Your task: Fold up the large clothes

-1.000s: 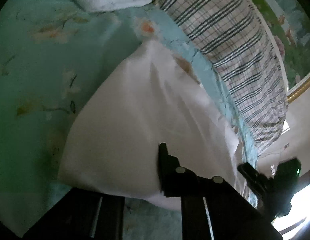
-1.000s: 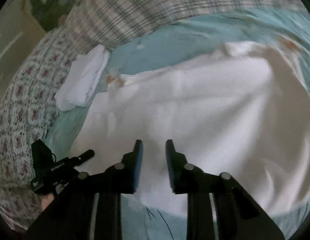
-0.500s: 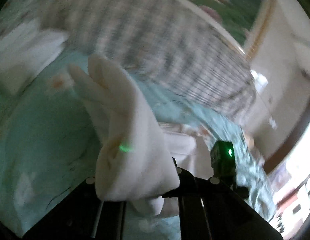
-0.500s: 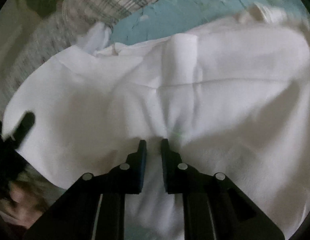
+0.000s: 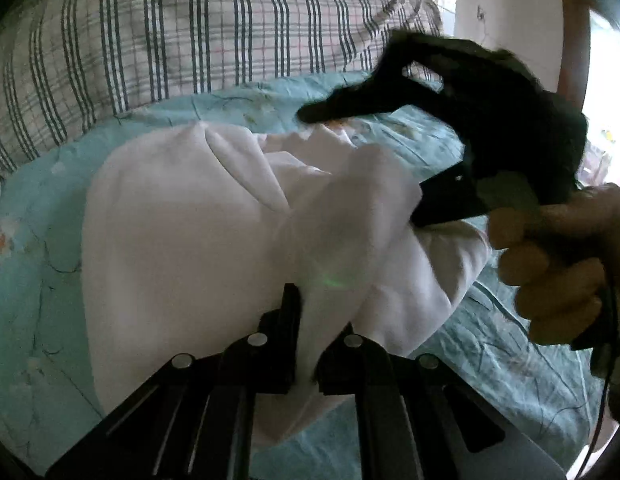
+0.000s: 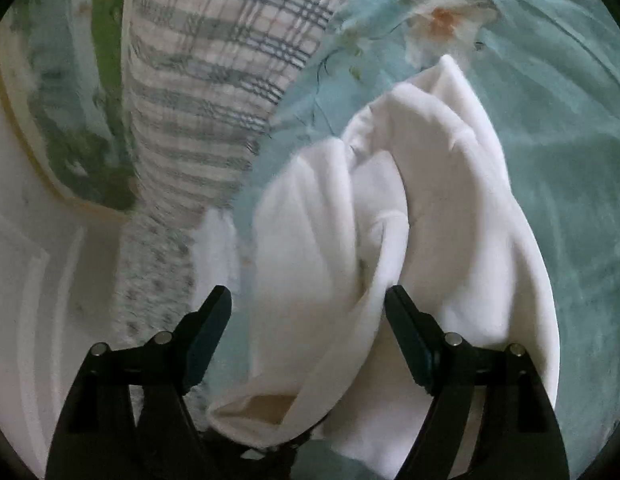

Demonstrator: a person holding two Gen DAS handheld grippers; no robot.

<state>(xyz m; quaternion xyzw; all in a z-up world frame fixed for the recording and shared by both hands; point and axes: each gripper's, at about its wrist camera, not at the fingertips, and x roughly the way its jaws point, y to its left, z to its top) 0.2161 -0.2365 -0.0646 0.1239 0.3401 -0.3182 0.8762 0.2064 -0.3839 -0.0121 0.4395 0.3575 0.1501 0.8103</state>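
Note:
A large white garment (image 5: 182,232) lies bunched on a pale teal bedsheet (image 5: 34,240). In the left wrist view my left gripper (image 5: 310,320) is shut on a fold of the white cloth near its front edge. The right gripper (image 5: 449,196) shows there at the right, black, held in a hand, over the garment's right side. In the right wrist view the right gripper (image 6: 310,304) is open, its jaws wide apart, with rumpled folds of the garment (image 6: 389,220) lying between and beyond the fingers.
A plaid blue-and-white blanket (image 5: 170,28) runs along the far side of the bed, also seen in the right wrist view (image 6: 222,72). A wall and a painted headboard (image 6: 70,120) lie to the left there. The person's hand (image 5: 557,264) is at the right.
The right gripper has opened and let go of the cloth. The garment was lifted and swung over, and now lies bunched. The left gripper still holds its fold and has come close to the right one.

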